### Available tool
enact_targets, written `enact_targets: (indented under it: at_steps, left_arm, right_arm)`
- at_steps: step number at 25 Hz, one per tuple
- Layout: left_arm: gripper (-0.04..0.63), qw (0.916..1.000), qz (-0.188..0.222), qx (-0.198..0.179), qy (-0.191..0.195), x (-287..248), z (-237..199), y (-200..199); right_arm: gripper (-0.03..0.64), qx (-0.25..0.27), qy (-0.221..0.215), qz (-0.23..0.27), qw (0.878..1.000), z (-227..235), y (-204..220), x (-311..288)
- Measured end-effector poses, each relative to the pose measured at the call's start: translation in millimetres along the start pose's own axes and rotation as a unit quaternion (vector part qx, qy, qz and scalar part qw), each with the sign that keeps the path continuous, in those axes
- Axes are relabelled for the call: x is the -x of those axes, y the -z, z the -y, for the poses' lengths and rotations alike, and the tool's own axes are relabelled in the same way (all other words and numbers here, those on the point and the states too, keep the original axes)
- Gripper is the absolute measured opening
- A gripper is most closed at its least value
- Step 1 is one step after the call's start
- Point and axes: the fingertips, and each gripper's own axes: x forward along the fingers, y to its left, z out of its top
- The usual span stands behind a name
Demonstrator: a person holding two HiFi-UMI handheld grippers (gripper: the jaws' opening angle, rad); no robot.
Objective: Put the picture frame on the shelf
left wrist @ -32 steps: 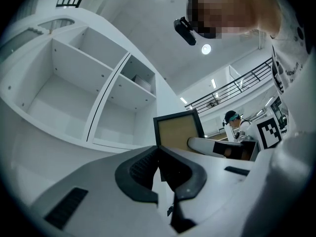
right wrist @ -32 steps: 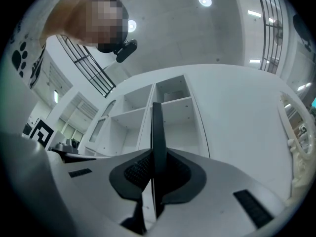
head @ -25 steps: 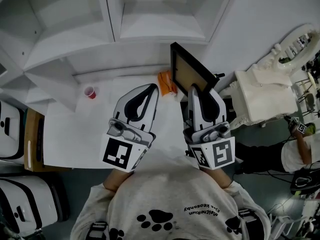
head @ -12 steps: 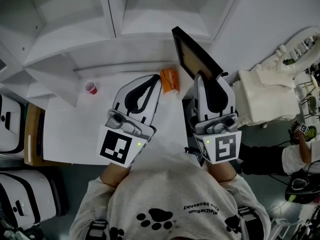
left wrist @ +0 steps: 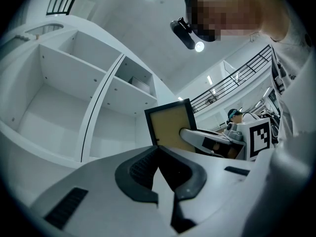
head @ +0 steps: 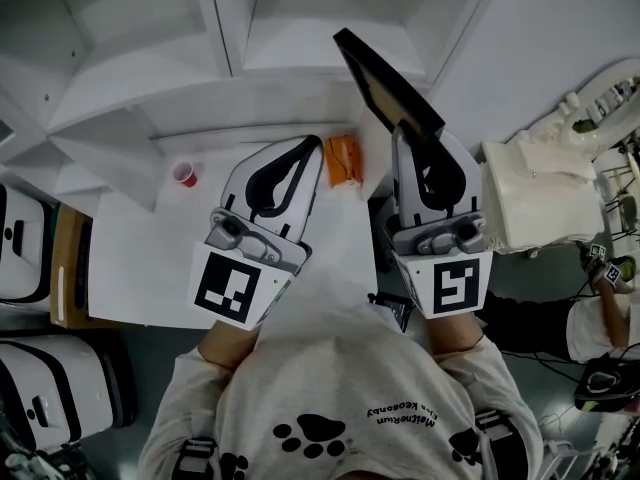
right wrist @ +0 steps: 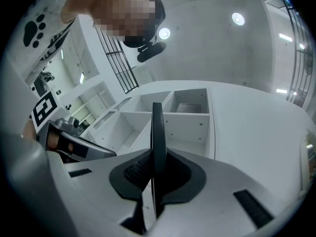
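The picture frame (head: 385,76), black-edged with a tan back, is held up in front of the white shelf (head: 300,63), tilted, its top corner over a shelf compartment. My right gripper (head: 405,133) is shut on the frame's lower edge. In the right gripper view the frame (right wrist: 158,127) stands edge-on between the pads, with the shelf's compartments (right wrist: 170,113) behind it. My left gripper (head: 302,150) hovers over the white table (head: 150,268), shut and holding nothing. In the left gripper view the frame (left wrist: 170,127) shows to the right of the shelf (left wrist: 64,98).
An orange object (head: 343,160) and a small red cup (head: 184,174) sit on the table near the shelf's foot. White ornate furniture (head: 530,193) stands at the right. White suitcases (head: 45,398) are on the floor at the left. Another person (head: 600,313) is at the right edge.
The right gripper has lifted the frame higher and further toward the shelf. The left gripper has drifted slightly forward over the table.
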Motion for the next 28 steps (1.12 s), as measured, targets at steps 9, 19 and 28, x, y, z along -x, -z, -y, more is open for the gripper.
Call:
enact_targets:
  at_steps: [9, 19, 28]
  left_arm:
    - [0.020, 1.0000, -0.003, -0.006, -0.006, -5.6, -10.8, -0.9]
    - [0.020, 1.0000, -0.006, -0.005, -0.002, -12.3, -15.5, 3.1]
    - [0.020, 1.0000, -0.008, -0.005, -0.001, -14.5, -17.3, 5.3]
  right_arm:
    - [0.067, 0.031, -0.010, 0.004, 0.999, 2.6, -2.2, -17.2]
    - [0.067, 0.089, -0.029, 0.004, 0.996, 3.9, -1.1, -33.0]
    - [0.067, 0.154, -0.048, -0.009, 0.987, 2.8, 6.4, -40.9]
